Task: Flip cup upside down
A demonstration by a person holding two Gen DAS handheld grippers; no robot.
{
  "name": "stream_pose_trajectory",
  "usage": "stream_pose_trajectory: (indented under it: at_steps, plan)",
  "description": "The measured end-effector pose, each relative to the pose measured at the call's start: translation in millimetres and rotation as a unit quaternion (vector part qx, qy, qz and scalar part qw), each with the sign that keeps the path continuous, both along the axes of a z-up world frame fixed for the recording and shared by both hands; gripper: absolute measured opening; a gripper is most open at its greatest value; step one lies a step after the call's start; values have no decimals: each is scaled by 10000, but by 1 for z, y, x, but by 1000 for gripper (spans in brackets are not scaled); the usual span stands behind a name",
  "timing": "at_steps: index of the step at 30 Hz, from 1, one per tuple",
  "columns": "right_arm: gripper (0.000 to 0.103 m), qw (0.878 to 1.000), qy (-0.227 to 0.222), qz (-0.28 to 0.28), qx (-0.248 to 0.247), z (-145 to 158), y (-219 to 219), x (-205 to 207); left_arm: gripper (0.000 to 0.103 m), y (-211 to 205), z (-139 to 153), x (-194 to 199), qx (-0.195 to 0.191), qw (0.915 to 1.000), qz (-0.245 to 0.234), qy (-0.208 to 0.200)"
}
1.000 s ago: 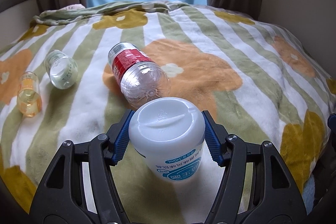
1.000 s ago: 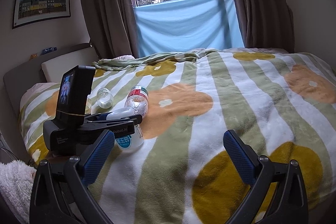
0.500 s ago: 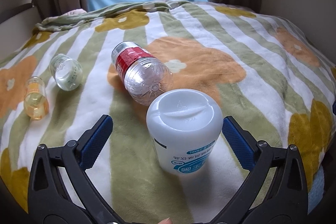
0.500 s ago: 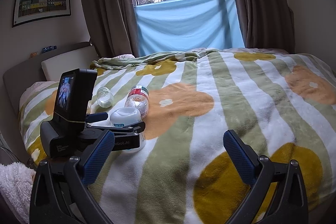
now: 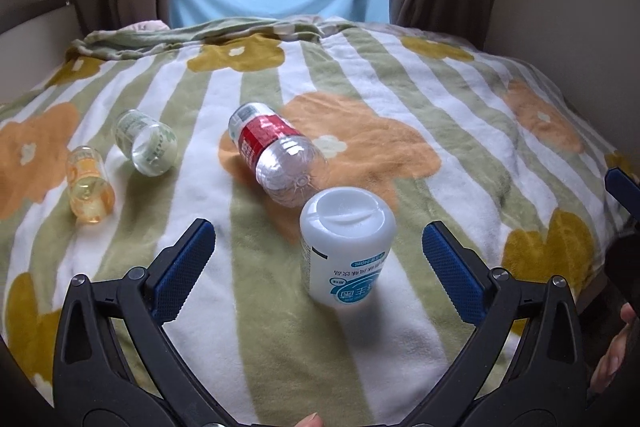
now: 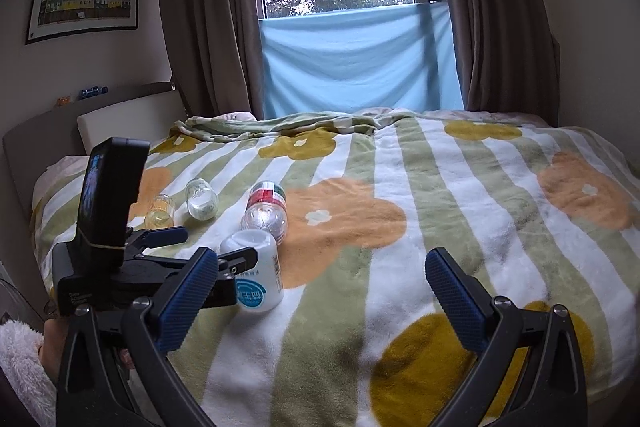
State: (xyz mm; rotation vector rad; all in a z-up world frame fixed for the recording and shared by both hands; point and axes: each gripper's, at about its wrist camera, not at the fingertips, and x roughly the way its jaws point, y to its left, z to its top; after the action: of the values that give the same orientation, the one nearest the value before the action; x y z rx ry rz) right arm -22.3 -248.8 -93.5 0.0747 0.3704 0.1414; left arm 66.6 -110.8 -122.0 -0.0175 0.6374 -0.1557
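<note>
A white plastic cup with a blue label stands upside down on the striped flowered blanket, base up, its print inverted. It also shows in the right wrist view. My left gripper is open and empty, its blue pads wide apart on either side of the cup and a little nearer the camera, not touching it. In the right wrist view the left gripper sits at the cup's left. My right gripper is open and empty above the blanket, to the right of the cup.
A clear bottle with a red label lies on its side just behind the cup. A clear glass jar and a small yellow jar lie to the left. The bed's right edge drops off. Curtains and a window stand behind.
My left gripper opened and let go of the white cup, then drew back and up. The cup stays upside down on the blanket. My right gripper has barely moved.
</note>
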Motion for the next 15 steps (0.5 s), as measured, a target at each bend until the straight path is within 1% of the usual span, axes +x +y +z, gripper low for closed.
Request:
stream_pose_trajectory:
  at_steps: [4, 8, 12, 15]
  plan:
    - [103, 9992, -299, -197, -197, 38, 7, -3, 103, 21, 46, -23, -187, 9988, 86, -444]
    - [103, 9976, -511, -387, -262, 71, 16, -4, 103, 45, 91, -46, -210, 9951, 293, -923]
    - [103, 9952, -673, -571, -422, 94, 26, -1, 103, 69, 123, -67, -192, 9903, 427, -1309]
    - [103, 9934, -717, -704, -545, 102, 35, 3, 103, 83, 137, -83, -86, 9857, 581, -1580]
